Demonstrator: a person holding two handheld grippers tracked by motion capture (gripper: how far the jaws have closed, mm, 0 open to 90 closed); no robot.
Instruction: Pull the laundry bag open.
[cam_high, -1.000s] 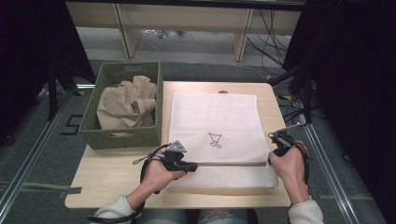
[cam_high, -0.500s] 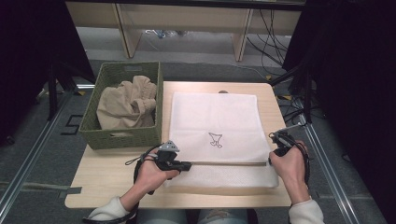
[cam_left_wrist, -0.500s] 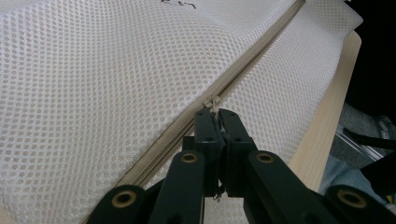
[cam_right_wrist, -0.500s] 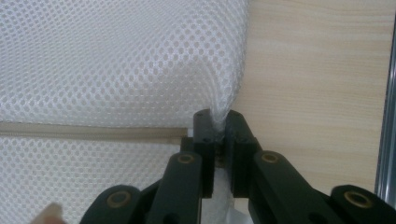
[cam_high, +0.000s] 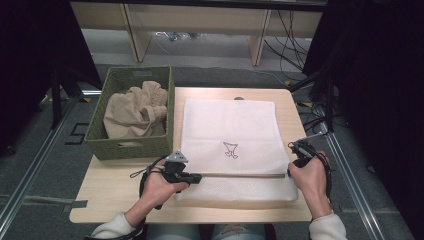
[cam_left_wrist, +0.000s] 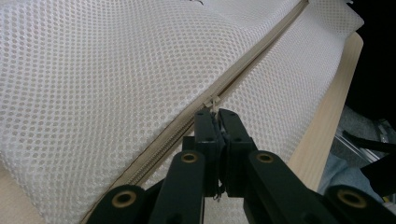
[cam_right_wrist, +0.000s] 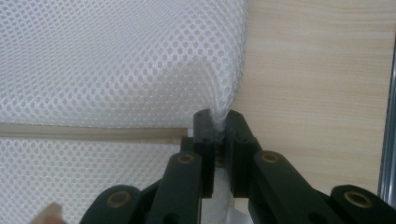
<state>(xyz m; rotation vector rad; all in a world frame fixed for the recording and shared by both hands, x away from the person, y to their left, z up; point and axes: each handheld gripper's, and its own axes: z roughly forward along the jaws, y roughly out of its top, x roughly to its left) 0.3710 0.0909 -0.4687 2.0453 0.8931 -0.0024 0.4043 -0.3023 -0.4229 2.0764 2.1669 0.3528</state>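
Observation:
A white mesh laundry bag (cam_high: 230, 125) lies flat on the wooden table (cam_high: 115, 195), with a small dark print at its middle. A beige zipper (cam_high: 245, 175) runs across the bag near its front edge. My left gripper (cam_high: 199, 176) sits at the zipper's left part; in the left gripper view it (cam_left_wrist: 217, 112) is shut on the zipper pull (cam_left_wrist: 214, 101), with the zipper (cam_left_wrist: 252, 65) running away up to the right. My right gripper (cam_high: 291, 170) is at the bag's right edge, and the right gripper view has it (cam_right_wrist: 217, 116) shut on a pinch of mesh (cam_right_wrist: 224, 100) beside the zipper's end (cam_right_wrist: 93, 133).
A green woven basket (cam_high: 129, 147) stands on the table left of the bag, holding crumpled beige cloth (cam_high: 135, 110). Bare wood lies in front of the basket and along the right edge (cam_right_wrist: 317, 70). Cables and a shelf frame (cam_high: 260, 45) are on the floor beyond the table.
My left gripper has crept a little to the left along the zipper line. The right gripper and the bag's right edge have stayed in place.

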